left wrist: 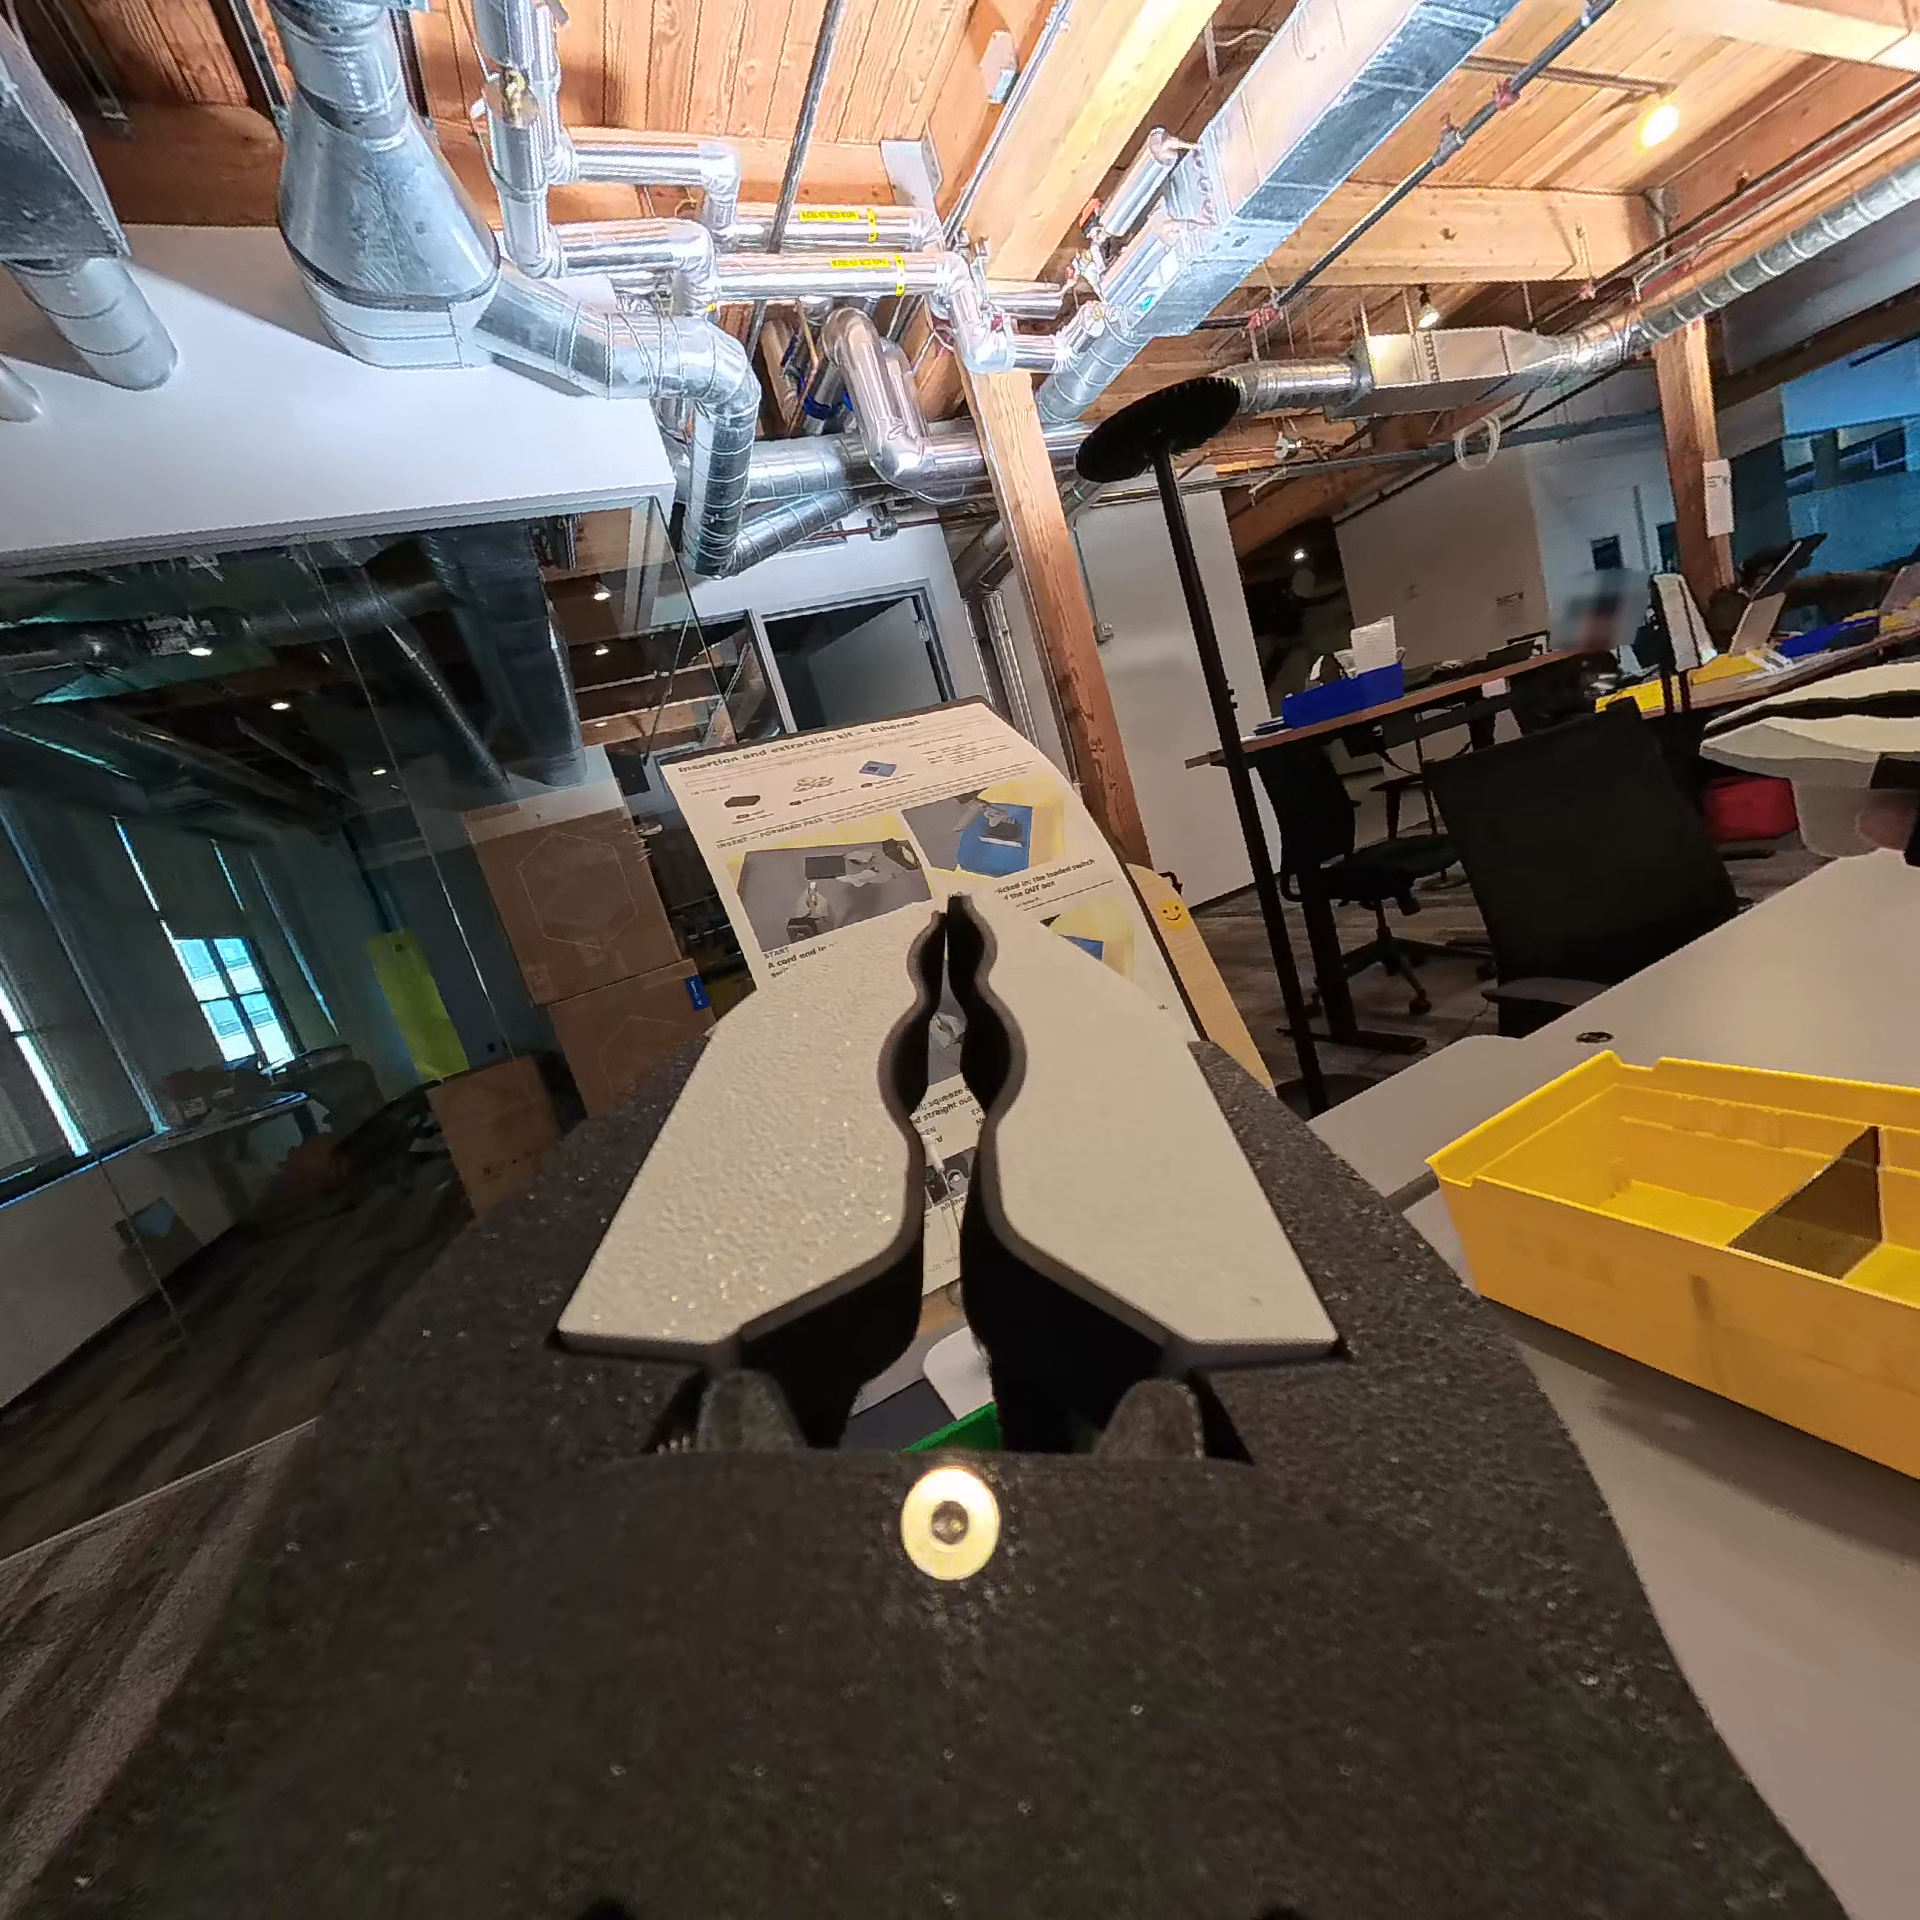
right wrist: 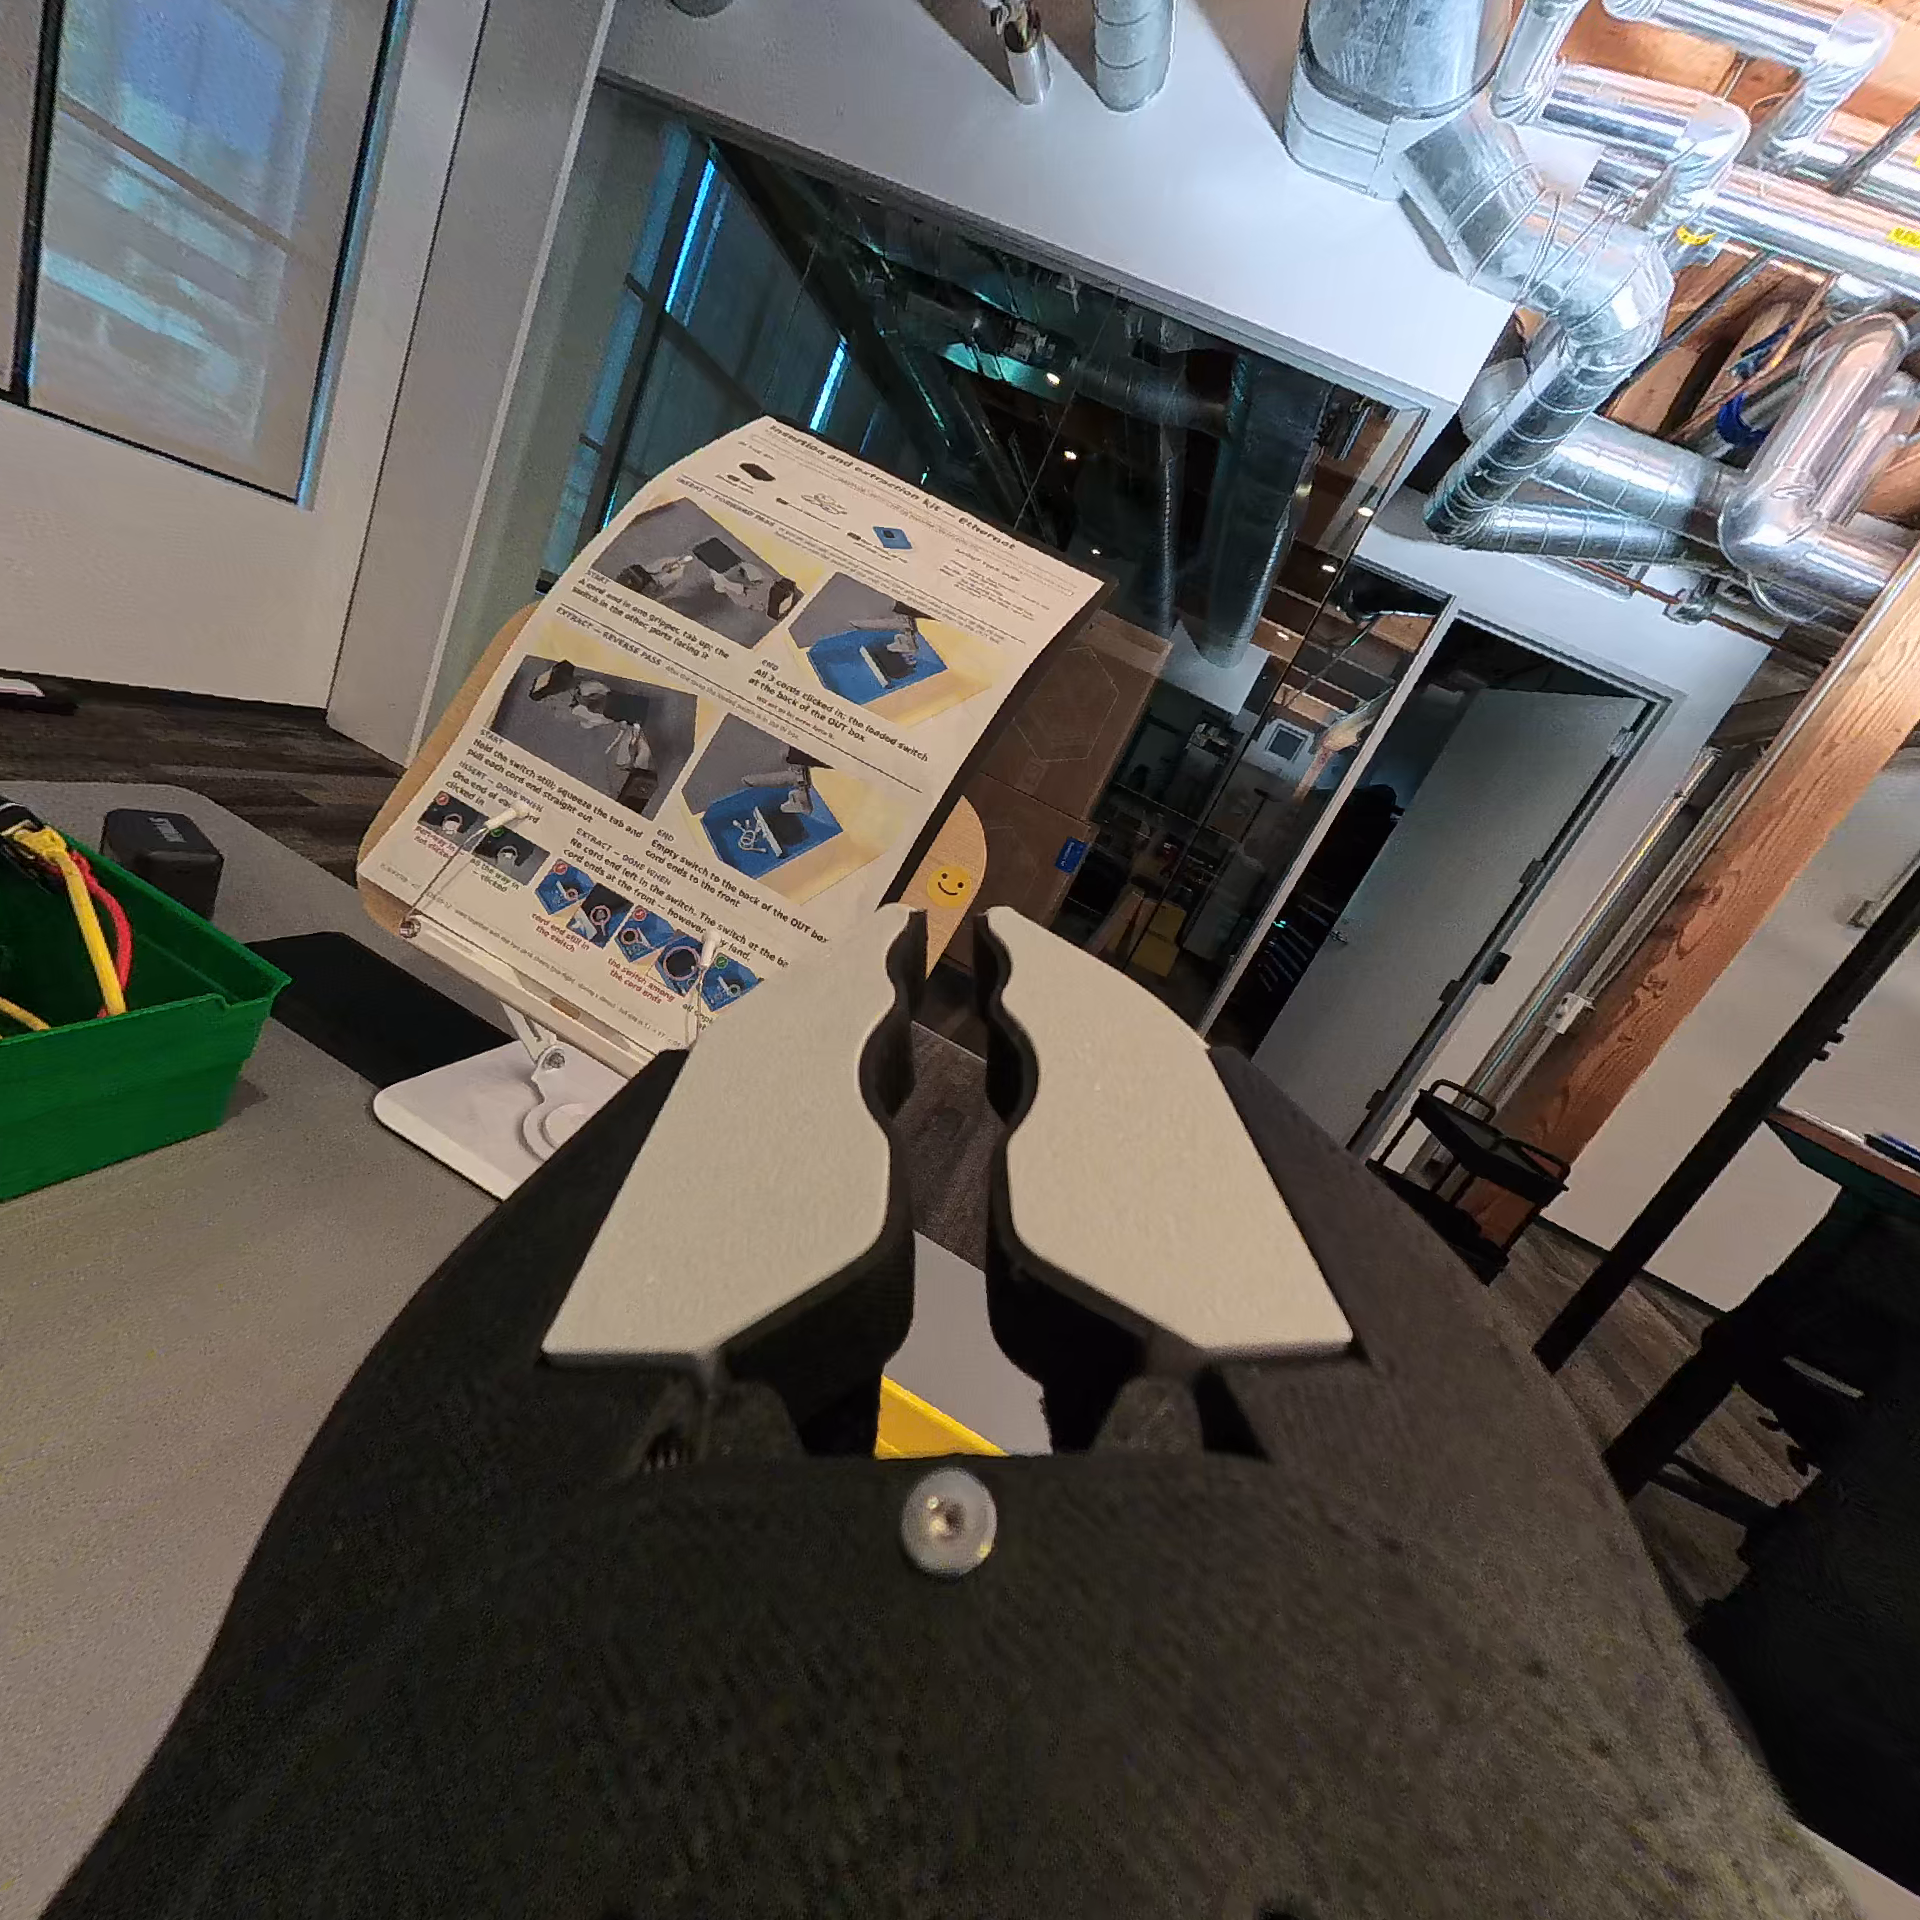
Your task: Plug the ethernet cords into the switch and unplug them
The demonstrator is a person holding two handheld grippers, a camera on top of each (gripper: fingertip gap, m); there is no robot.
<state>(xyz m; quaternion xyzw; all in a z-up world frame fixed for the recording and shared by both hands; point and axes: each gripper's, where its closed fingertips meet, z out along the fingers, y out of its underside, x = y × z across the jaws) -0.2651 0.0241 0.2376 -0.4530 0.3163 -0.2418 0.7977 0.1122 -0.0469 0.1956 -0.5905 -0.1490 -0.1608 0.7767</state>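
Both grippers are hovering empty above the table: left gripper clenched, right gripper slightly parted. Likely pre-pickup; next is reaching a cord in the green bin.

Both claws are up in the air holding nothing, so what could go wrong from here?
1. The instruction sheet on its stand sits close ahead; a forward sweep could knock it over.
2. The left claw is shut and must open before gripping.
3. The cords lie tangled in the green bin; lifting one could drag others.

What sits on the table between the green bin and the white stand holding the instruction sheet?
A black mat, seen in the right wrist view.
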